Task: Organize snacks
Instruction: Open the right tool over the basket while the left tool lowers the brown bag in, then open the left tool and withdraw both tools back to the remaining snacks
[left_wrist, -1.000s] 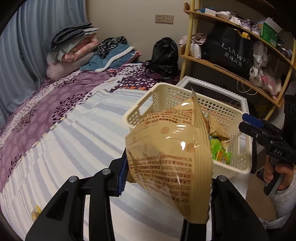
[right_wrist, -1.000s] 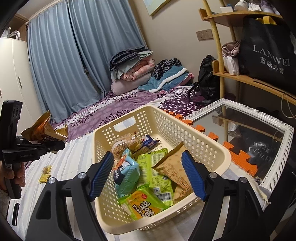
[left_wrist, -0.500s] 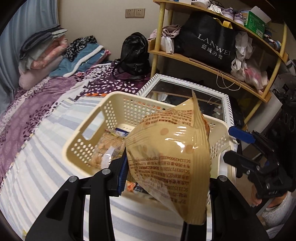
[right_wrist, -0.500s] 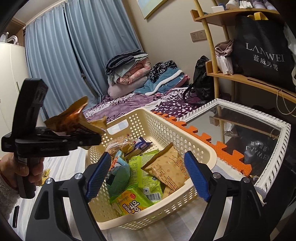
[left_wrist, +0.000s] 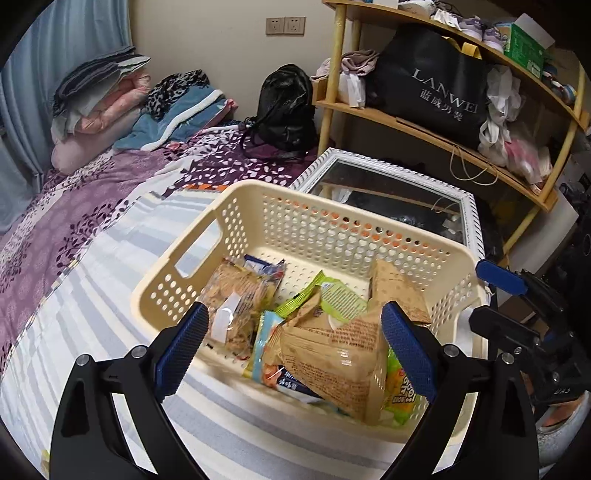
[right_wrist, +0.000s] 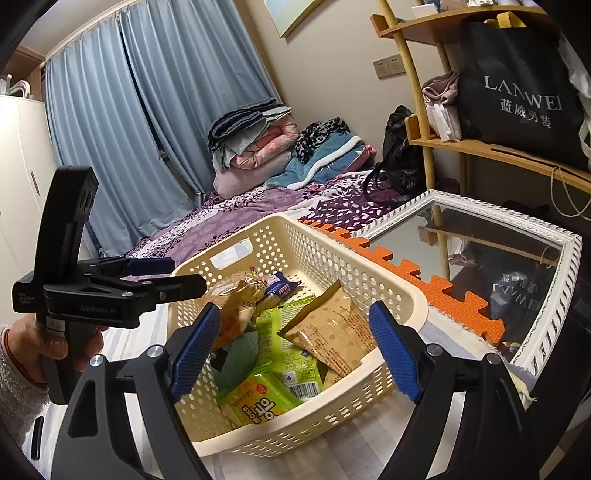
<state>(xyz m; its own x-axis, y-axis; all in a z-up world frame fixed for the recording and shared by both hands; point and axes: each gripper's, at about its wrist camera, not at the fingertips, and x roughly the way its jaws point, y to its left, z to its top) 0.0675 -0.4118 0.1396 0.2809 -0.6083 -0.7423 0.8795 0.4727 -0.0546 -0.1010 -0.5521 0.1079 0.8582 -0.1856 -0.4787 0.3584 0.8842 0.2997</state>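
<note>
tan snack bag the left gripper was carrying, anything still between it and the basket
No, nothing visible. The left gripper has just been opening its jaws, and the tan snack bag now lies free of the pads inside the basket, on top of the other snack packets. The right gripper is open beside the basket.

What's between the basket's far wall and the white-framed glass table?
In the right wrist view, an orange foam puzzle mat edge runs between the basket and the glass table. The left wrist view shows it only through the basket's holes.

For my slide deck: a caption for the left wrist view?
Left gripper, jaws just opened, above a tan snack bag dropped into the cream basket on the bed.
</note>
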